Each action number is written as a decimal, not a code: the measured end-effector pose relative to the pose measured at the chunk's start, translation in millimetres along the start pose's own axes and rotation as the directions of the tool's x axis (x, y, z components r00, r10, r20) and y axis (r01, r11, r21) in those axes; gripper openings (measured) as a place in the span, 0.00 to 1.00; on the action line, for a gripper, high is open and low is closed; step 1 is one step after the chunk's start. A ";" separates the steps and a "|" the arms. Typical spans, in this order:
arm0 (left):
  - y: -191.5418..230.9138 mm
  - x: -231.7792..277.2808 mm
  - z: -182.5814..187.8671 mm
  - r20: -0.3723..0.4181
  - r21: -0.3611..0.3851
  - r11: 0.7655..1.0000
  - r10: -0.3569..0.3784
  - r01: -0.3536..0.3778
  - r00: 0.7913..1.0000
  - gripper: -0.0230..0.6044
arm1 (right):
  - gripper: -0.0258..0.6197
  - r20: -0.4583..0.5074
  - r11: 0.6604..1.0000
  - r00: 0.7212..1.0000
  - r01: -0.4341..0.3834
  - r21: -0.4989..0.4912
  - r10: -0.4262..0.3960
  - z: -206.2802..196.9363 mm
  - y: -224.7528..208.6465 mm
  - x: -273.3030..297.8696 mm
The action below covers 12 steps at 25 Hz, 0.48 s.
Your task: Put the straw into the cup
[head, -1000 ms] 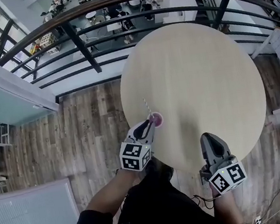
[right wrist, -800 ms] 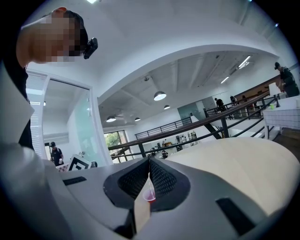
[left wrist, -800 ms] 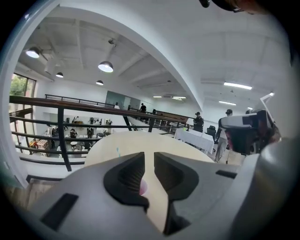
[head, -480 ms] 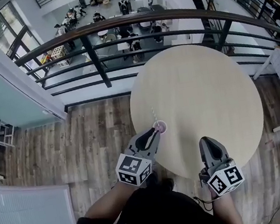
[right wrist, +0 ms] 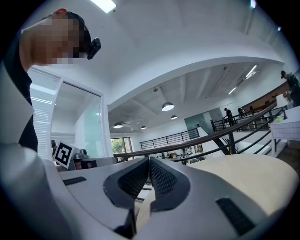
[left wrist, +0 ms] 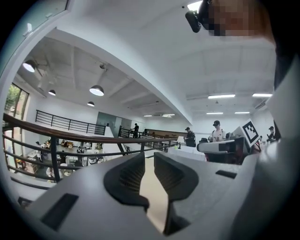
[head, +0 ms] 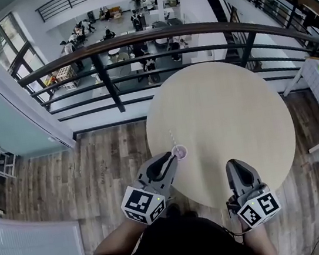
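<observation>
Left gripper [head: 169, 160] drawn back from cup [head: 179, 152] at table [head: 234, 112] edge, jaws slightly apart, empty, right gripper [head: 235, 167] jaws together, empty

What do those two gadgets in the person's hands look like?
The left gripper and the right gripper are smooth grey plastic shells, each tapering to two jaws lined with dark ribbed pads. Each carries a white cube printed with black square markers. The person wears a black top.
</observation>
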<state>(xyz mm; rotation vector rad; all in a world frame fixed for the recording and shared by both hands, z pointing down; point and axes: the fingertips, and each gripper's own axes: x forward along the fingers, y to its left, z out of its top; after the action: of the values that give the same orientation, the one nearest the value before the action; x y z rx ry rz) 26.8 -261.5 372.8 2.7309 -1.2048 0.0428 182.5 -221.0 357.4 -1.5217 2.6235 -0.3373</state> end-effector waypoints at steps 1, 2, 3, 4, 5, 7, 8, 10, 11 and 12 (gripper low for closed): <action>-1.4 -2.9 4.0 0.008 0.010 1.000 0.002 -0.002 1.000 0.14 | 0.07 0.004 1.000 1.000 -0.003 -0.004 0.003 2.9 2.5 -1.8; -1.9 -5.5 7.5 0.015 0.018 1.000 0.007 -0.007 1.000 0.14 | 0.08 0.007 1.000 1.000 -0.004 -0.007 0.004 5.2 4.3 -3.1; -1.3 -7.8 10.3 0.021 0.022 1.000 0.015 -0.016 1.000 0.13 | 0.07 0.009 1.000 1.000 -0.003 -0.009 0.003 7.0 5.5 -3.9; 0.0 -9.9 12.3 0.026 0.022 0.999 0.025 -0.025 0.999 0.13 | 0.07 0.011 1.000 1.000 -0.002 -0.010 0.002 8.3 6.3 -4.4; 1.6 -11.7 13.6 0.030 0.021 0.999 0.033 -0.034 0.999 0.12 | 0.08 0.014 1.000 1.000 0.000 -0.012 0.000 9.4 6.9 -4.8; 4.3 -14.3 15.5 0.035 0.017 0.999 0.044 -0.045 0.998 0.11 | 0.07 0.020 1.000 1.000 0.002 -0.016 -0.002 11.4 7.7 -5.5; 5.2 -15.4 16.5 0.035 0.017 0.999 0.048 -0.049 0.998 0.11 | 0.07 0.022 1.000 1.000 0.002 -0.019 -0.001 12.5 8.2 -6.0; 5.8 -16.8 19.3 0.037 0.022 0.998 0.055 -0.056 0.998 0.10 | 0.07 0.022 1.000 1.000 -0.002 -0.025 0.002 14.4 9.1 -6.9; 5.6 -17.0 20.6 0.039 0.025 0.998 0.056 -0.057 0.998 0.10 | 0.07 0.021 1.000 1.000 -0.003 -0.029 0.004 15.2 9.5 -7.5; 5.7 -17.1 21.3 0.040 0.026 0.998 0.058 -0.059 0.998 0.10 | 0.07 0.022 0.999 1.000 -0.005 -0.033 0.005 15.8 9.9 -8.2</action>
<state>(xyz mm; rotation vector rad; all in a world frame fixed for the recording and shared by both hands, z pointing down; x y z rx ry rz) 10.3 -256.0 351.0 2.7315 -1.3032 0.0126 181.2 -211.4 339.5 -1.5196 2.6288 -0.2768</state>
